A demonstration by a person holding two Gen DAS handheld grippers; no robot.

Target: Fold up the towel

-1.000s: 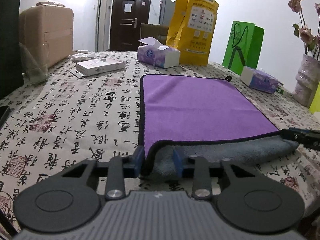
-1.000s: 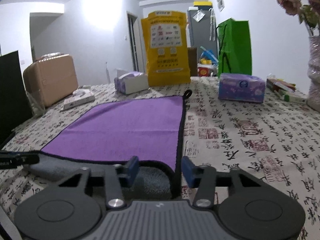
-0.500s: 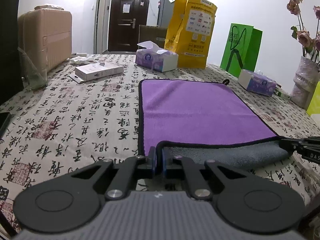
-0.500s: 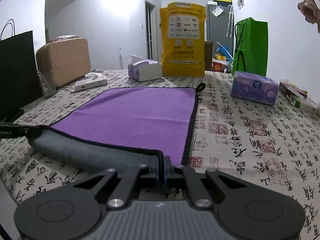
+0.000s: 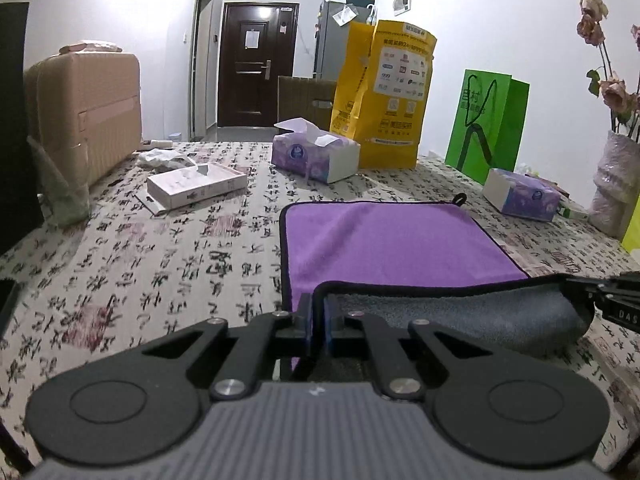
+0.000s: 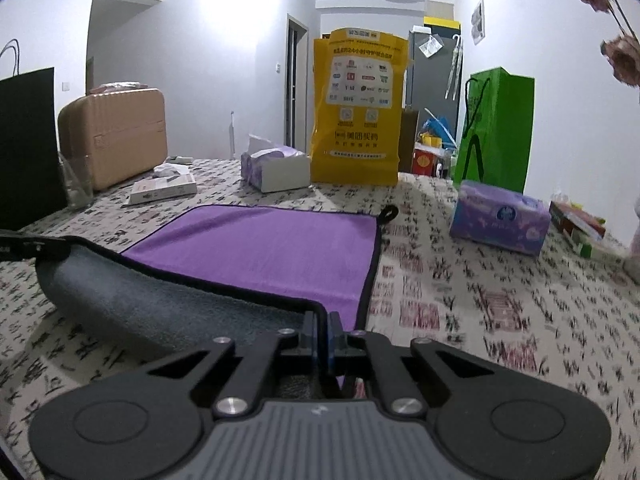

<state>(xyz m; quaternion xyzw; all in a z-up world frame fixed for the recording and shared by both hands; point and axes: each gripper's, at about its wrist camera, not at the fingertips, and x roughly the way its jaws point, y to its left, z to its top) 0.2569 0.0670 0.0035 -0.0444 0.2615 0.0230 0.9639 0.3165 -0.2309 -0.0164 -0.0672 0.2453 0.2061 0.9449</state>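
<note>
Towel (image 5: 392, 248): near corners pinched by left gripper (image 5: 318, 320) and right gripper (image 6: 322, 336), edge lifted; fold toward the far edge remains.

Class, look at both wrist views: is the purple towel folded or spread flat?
Mostly spread, fold just begun. The purple towel lies flat, but the left gripper and right gripper have its near edge lifted, grey underside showing.

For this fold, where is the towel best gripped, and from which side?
At its two near corners, from the near edge, one hand-held gripper per corner. The towel lies flat with its far edge toward the bags, so lifting the near hem turns the grey underside up. The left hand-held gripper and right hand-held gripper are shut on those corners.
</note>
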